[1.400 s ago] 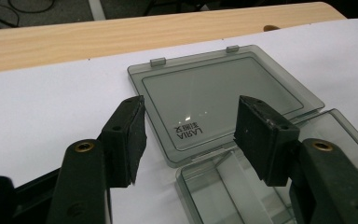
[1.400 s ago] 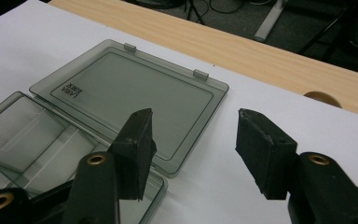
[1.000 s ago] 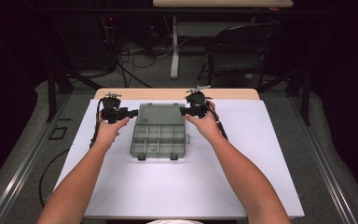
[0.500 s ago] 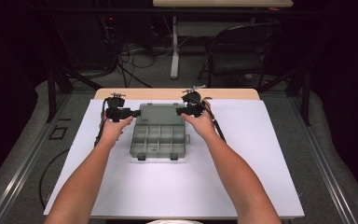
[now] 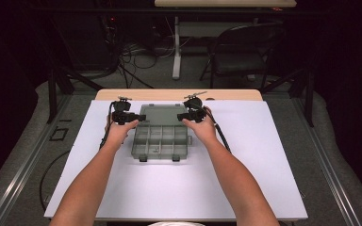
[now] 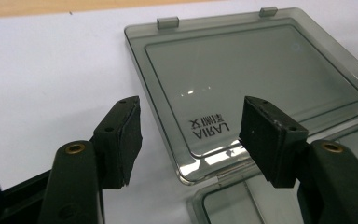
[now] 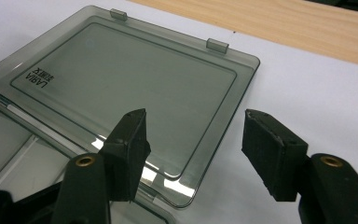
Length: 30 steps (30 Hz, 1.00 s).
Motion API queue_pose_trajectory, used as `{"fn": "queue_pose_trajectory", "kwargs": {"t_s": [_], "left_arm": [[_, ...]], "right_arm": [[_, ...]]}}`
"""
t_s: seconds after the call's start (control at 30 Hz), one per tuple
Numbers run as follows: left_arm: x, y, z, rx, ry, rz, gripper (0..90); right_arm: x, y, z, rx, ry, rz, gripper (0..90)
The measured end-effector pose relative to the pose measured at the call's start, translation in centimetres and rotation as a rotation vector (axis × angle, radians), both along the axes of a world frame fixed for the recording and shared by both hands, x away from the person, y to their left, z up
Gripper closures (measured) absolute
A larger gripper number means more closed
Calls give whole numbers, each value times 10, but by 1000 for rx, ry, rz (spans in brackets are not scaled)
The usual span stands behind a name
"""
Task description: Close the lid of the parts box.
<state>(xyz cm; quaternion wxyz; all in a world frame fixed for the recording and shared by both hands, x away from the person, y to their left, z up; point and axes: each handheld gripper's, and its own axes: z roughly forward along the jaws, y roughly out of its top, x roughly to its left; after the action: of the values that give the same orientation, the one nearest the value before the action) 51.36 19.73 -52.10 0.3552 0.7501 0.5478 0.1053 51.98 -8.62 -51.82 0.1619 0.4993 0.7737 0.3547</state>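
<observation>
The see-through grey plastic box with little compartments (image 5: 161, 139) lies in the middle of the white bench (image 5: 264, 165). Its flat smoky lid (image 6: 242, 79) is already flipped all the way open and rests on the bench behind the tray. Opening looks done; nothing sits in the compartments yet. The left tongs (image 6: 191, 135) and the right tongs (image 7: 193, 147) have just been spreading and hold nothing, each over a lid corner by the hinge.

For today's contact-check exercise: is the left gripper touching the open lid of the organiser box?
Apart. In the left gripper view, the left gripper stands open above the lid corner, both pads clear of its rim with white table showing beside one.
</observation>
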Motion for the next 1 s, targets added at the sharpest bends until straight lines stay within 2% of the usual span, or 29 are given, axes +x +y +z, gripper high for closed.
{"fn": "queue_pose_trajectory", "kwargs": {"t_s": [0.13, 0.3, 0.4, 0.53, 0.63, 0.8, 1.0], "left_arm": [[0, -1, -1, 7, 4, -4, 386], [0, -1, -1, 12, 25, -8, 423], [-1, -1, -1, 10, 31, -8, 453], [-2, -3, -1, 4, 44, -6, 553], [-2, -3, -1, 8, 45, 2, 590], [-3, -2, 0, 27, 46, 11, 667], [-3, -3, 0, 31, 47, 3, 659]], "right_arm": [[-1, 1, 0, 1, -7, 8, 396], [-2, 2, -2, 5, 17, 3, 403], [-2, 0, -5, 23, 45, -10, 444], [-3, -3, -8, 38, 58, -21, 524], [-3, -5, -8, 67, 81, -28, 552], [-4, -3, -6, 58, 96, -14, 572], [-2, -2, -9, 47, 133, -34, 571]]}}
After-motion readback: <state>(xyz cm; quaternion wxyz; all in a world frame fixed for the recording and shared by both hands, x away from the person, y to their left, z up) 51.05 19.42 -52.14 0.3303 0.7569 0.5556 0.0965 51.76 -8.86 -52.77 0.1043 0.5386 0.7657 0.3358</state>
